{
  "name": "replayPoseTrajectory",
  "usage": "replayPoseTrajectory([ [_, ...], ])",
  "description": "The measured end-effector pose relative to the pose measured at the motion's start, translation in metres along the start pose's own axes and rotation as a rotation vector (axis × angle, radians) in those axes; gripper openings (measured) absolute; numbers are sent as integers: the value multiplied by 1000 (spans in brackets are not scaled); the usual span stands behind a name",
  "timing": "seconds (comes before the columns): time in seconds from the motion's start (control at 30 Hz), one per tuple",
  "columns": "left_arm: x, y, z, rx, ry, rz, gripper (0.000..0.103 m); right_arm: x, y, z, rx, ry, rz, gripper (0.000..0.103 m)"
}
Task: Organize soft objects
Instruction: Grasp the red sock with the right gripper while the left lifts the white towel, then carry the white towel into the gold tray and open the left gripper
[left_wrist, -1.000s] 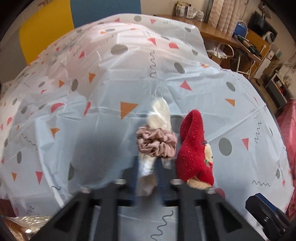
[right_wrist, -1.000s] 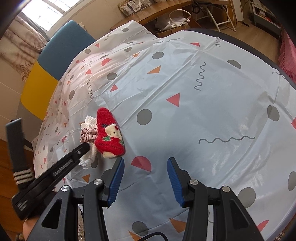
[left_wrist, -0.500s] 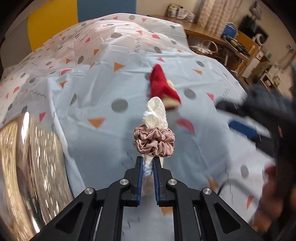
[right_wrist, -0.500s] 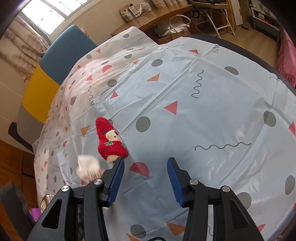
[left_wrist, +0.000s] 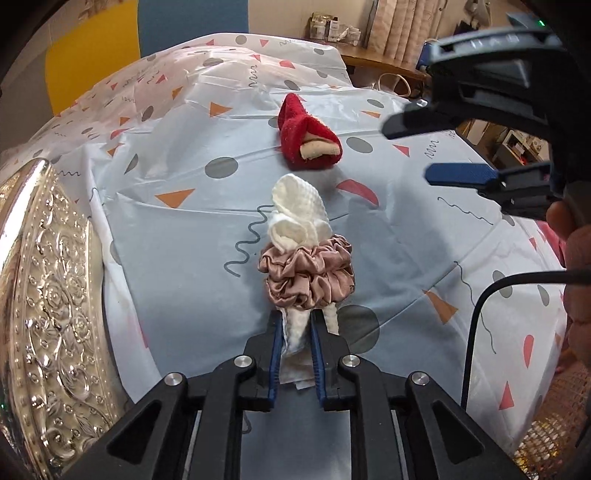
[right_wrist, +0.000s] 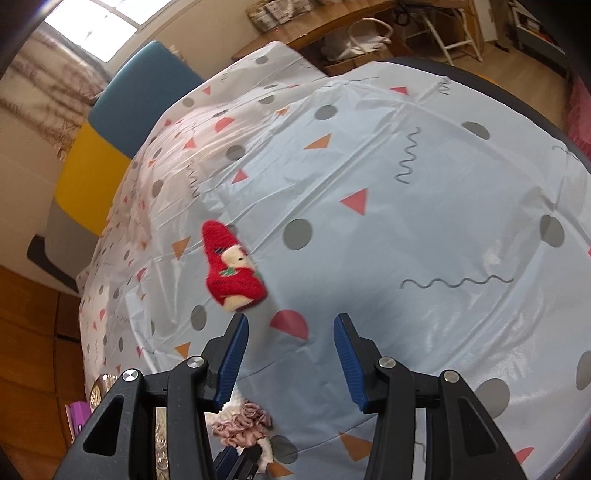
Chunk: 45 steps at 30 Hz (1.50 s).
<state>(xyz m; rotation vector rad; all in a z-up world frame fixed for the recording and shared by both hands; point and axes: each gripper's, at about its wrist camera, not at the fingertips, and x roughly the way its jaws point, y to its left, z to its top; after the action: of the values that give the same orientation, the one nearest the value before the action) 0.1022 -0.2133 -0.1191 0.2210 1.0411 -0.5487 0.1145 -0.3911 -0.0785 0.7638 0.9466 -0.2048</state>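
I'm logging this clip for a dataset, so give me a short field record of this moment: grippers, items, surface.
left gripper: shut on white cloth bundled with pink scrunchie, held off the table
right gripper: open, holding nothing
red sock: lies on tablecloth, beyond the right gripper's left fingertip
silver tray: at left edge of left wrist view

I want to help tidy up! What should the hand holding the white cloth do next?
Probably carry it left to the silver tray. The left gripper is shut on the white cloth with its pink scrunchie, lifted, beside the tray.
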Motion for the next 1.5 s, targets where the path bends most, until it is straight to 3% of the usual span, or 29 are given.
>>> replayPoseTrajectory([
  [0.1, -1, 4, -2, -8, -10, -18, 16, 6, 19, 0, -94, 38, 27, 48],
  [0.23, -3, 6, -6, -10, -30, -32, 16, 11, 47, 16, -221, 14, 11, 53],
  [0.33, -3, 5, -8, -4, -41, -29, 16, 33, 67, 32, -287, 46, -26, 59],
  [0.47, -4, 5, -10, -2, -49, -38, 16, 73, 88, 36, -391, 115, -121, 59],
  [0.5, -5, 5, -11, 2, -51, -39, 16, 81, 90, 33, -414, 130, -155, 48],
  [0.53, -6, 5, -12, 6, -53, -40, 16, 88, 90, 29, -447, 154, -190, 20],
  [0.6, -6, 6, -12, 9, -58, -46, 16, 83, 88, 20, -488, 143, -206, 19],
  [0.73, -7, 5, -14, 16, -69, -38, 16, 48, 69, 2, -504, 147, -231, 17],
  [0.87, -10, 3, -19, 16, -79, -34, 16, 30, 24, -21, -431, 202, -270, 18],
  [0.97, -12, -1, -20, 22, -77, -26, 16, 22, 0, -30, -371, 159, -193, 20],
  [1.07, -12, -1, -15, 18, -49, -24, 16, 24, -5, -25, -337, 157, -174, 24],
  [1.3, -15, -4, -6, 19, -17, 18, 10, 26, 0, -28, -396, 144, -190, 25],
  [1.5, -39, -8, 1, 42, -80, 22, 10, 28, 5, -34, -475, 125, -217, 28],
])
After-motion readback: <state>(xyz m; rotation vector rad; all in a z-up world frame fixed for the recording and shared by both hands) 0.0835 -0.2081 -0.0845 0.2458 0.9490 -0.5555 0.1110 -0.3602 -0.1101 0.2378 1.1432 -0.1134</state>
